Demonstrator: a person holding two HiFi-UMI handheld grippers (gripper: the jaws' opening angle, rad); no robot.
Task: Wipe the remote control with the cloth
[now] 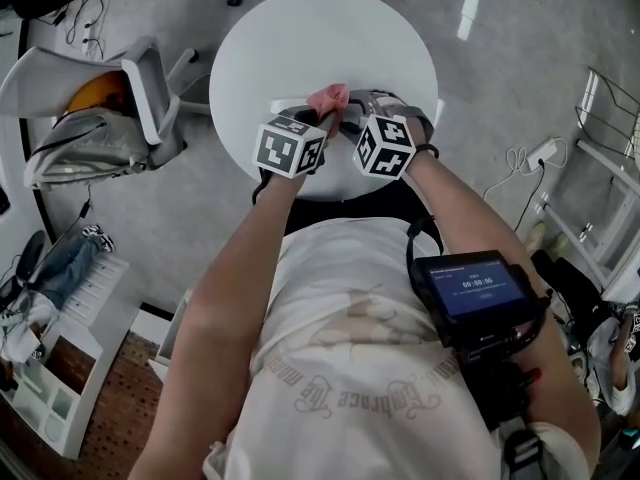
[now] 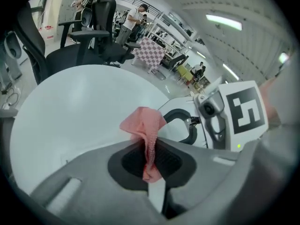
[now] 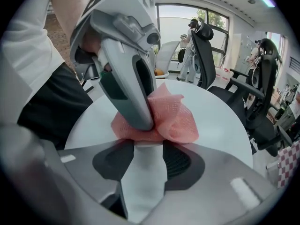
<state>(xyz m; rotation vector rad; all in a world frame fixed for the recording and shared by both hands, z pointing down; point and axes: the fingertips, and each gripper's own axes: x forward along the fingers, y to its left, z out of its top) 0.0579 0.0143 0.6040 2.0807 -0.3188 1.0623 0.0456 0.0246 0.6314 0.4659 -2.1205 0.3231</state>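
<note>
Round white table [image 1: 300, 38], top smooth and matte, standing on a grey floor [image 1: 180, 218]. Open workroom around it: black office chairs [image 2: 79, 50] beyond the far edge, a checkered board [image 2: 151, 52] farther back, tall windows [image 3: 190, 20], strip lights [image 2: 224, 21] on the ceiling. Both tools were over the near part of the table, close together and tilted downward. The right gripper [image 3: 147, 146] had its jaws clamped on the remote control [image 3: 143, 182], dark ribbed pads against its two long sides. The remote was a flat, plain white slab that ran back between the jaws, its far end just past the tips. The cloth [image 3: 176, 118] lay bunched over that far end, touching it, directly ahead of the right jaws. It was pink, an open mesh weave, soft and crumpled into folds. The left gripper [image 2: 150, 146] had its jaws pressed together on one fold, with a narrow strip of cloth trailing back between the pads and the rest puffed out beyond the tips. In the right gripper view, a smooth grey-green plastic finger of the left gripper slanted in from upper left, its tip sunk in the cloth just above the remote's end.
</note>
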